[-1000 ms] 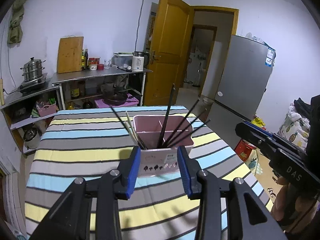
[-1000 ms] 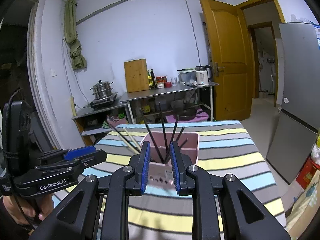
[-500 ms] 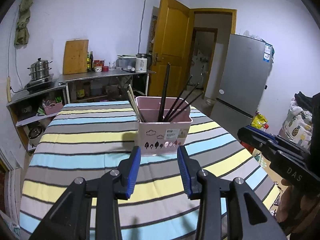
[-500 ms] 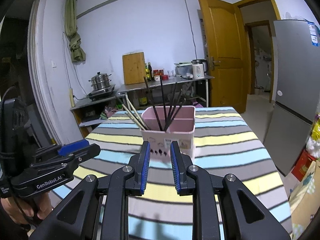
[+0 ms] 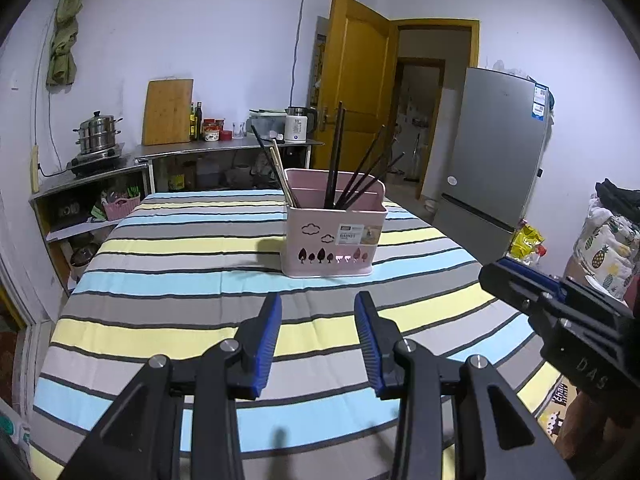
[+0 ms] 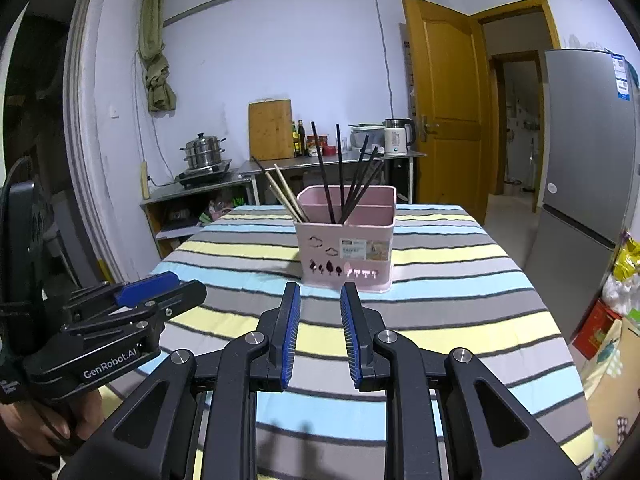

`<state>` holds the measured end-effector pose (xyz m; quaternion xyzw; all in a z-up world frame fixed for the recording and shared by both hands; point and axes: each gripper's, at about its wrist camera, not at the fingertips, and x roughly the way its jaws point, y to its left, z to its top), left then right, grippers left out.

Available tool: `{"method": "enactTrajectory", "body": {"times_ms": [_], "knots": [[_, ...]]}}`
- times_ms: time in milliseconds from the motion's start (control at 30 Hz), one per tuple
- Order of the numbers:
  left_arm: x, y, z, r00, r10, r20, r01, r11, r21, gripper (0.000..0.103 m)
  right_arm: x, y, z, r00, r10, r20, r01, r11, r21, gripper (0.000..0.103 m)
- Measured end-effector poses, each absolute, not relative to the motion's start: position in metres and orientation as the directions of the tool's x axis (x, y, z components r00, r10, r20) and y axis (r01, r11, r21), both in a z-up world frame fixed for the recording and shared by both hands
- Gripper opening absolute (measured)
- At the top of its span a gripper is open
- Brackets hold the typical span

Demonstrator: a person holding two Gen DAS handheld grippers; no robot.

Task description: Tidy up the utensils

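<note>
From your left wrist camera, your left gripper (image 5: 318,304) hangs over the striped tablecloth (image 5: 168,292) with its blue pads spread apart and nothing between them. The pink utensil basket (image 5: 334,236) stands on the cloth ahead of those fingertips, apart from them and slightly right of the gap between the pads. Black chopsticks (image 5: 334,156) lean out of the basket's middle and right part, and pale wooden chopsticks (image 5: 282,176) lean out at its left corner. Your right gripper (image 5: 560,320) shows at the right edge, nearer to you than the basket and well off to its right. From your right wrist camera, your right gripper (image 6: 320,296) has its pads held a narrow gap apart, gripping nothing. The pink utensil basket (image 6: 348,252) sits just beyond those fingertips, a little right of the gap, not touching them. Black chopsticks (image 6: 340,172) rise from its middle, the pale wooden chopsticks (image 6: 286,194) from its left corner. Your left gripper (image 6: 132,308) lies low and left of the basket, held in your hand (image 6: 48,420)
</note>
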<state>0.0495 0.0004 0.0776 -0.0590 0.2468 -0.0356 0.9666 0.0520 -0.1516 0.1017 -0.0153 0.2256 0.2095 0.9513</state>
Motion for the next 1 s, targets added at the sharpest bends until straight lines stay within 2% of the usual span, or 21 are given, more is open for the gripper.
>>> {"method": "enactTrajectory", "body": {"times_ms": [1000], "knots": [[0.039, -0.011, 0.071, 0.872, -0.106, -0.478, 0.053, 0.991, -0.122, 0.04, 0.046, -0.152, 0.094, 0.802, 0.39, -0.453, -0.4, 0.913, 0.078, 0.022]]}}
